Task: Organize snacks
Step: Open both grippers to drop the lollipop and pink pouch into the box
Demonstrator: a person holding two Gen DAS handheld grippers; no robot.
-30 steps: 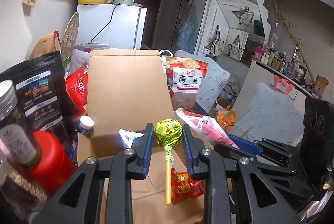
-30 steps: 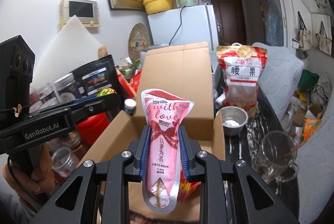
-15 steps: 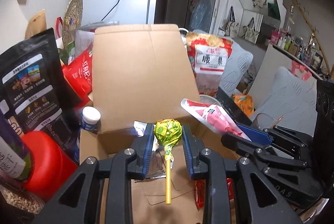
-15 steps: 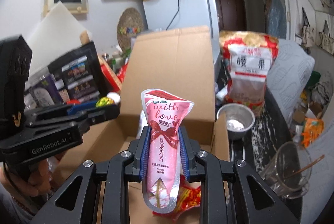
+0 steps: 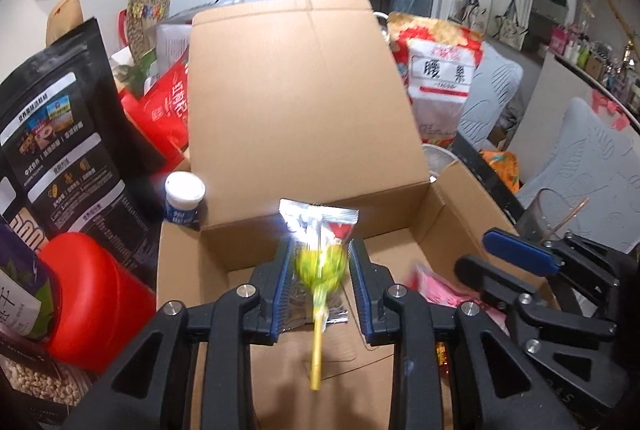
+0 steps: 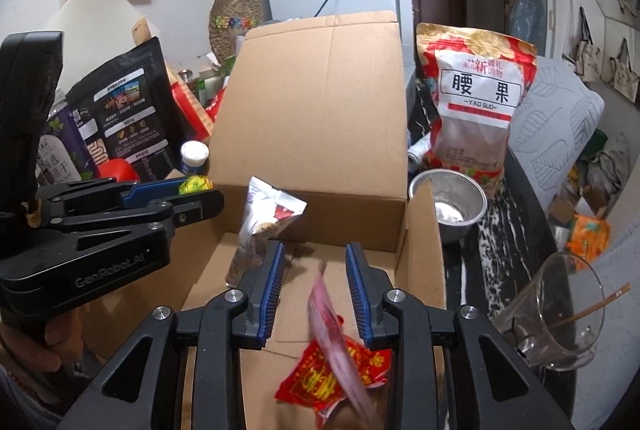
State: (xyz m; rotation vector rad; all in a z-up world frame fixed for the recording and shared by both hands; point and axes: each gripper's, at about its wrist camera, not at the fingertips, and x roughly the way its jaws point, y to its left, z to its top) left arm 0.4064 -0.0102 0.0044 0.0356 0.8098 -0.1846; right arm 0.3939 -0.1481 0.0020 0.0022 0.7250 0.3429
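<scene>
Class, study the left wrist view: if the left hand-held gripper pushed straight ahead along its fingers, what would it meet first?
Probably the silver snack packet standing just beyond the lollipop between its fingers, then the cardboard box flap; depth is uncertain.

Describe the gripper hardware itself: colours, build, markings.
Both are matte black, with triangular cut-out linkage arms and silver pivot bolts. The left gripper and right gripper have blue ribbed pads lining the jaws. The right wrist view shows "GenRobot.AI" embossed on the left unit's side. No cables visible.
</scene>
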